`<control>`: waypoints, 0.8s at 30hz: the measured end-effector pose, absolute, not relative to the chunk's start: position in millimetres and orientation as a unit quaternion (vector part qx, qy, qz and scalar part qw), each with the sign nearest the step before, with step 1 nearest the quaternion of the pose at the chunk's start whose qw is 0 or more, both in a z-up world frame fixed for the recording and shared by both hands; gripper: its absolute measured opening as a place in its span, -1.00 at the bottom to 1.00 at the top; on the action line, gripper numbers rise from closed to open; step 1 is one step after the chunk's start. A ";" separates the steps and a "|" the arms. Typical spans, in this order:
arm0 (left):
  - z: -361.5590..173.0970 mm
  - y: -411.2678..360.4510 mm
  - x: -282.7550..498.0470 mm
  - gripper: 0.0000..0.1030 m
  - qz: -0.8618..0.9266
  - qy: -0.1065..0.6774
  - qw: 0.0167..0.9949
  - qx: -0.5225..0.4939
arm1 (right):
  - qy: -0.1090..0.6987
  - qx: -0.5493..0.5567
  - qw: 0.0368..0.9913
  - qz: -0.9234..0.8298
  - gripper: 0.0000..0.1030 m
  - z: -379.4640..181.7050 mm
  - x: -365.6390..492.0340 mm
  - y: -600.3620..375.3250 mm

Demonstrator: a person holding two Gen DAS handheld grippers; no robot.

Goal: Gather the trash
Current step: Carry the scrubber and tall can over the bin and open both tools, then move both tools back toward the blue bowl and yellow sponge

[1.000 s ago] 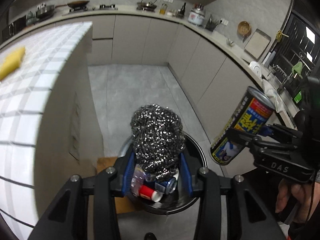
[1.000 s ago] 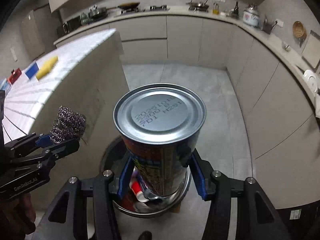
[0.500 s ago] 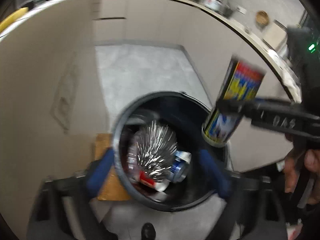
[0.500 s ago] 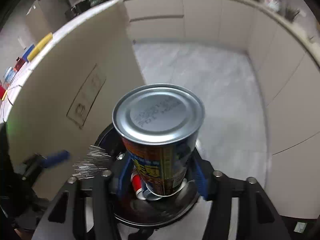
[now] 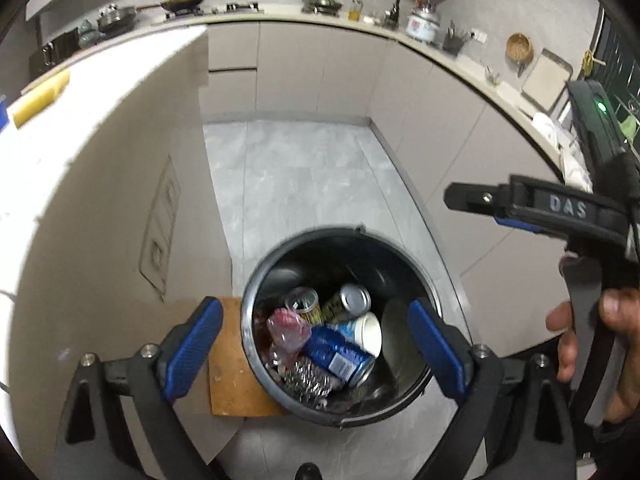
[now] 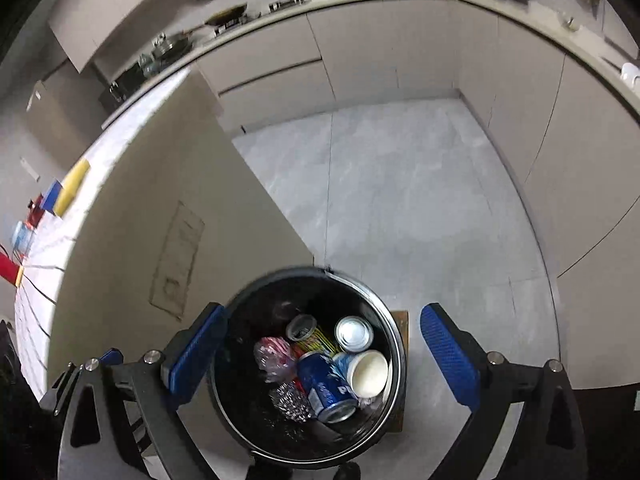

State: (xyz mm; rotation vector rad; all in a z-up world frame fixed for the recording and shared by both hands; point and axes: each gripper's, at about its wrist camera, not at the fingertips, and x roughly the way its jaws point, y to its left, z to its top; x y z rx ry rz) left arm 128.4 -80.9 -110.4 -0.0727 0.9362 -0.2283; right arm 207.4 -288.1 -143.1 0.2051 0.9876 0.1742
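A round black trash bin stands on the floor below both grippers. Inside lie a steel wool pad, a blue can, a white cup, two more cans and a pink plastic bag. My left gripper hangs over the bin, open and empty. My right gripper is also over the bin; its jaws are opening and nothing is between them. In the left wrist view a hand holds it at the right.
The bin rests on a wooden board. A kitchen island with a white tiled top and a yellow sponge rises close on the left. Beige cabinets line the back and right. Grey floor lies beyond the bin.
The left gripper opened and the steel wool fell into the bin. The right gripper opened wide and the tall printed can is gone from its jaws.
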 end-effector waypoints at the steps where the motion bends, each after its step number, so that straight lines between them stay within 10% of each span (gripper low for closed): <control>1: -102.5 -80.5 130.0 0.84 -0.106 0.441 0.891 -0.034 | 0.466 0.099 0.875 0.083 0.92 -134.5 206.4 -286.8; 24: -30.1 -6.8 130.7 0.84 -0.030 0.364 0.930 -0.045 | 0.388 0.053 0.907 0.152 0.92 -19.3 191.7 -194.0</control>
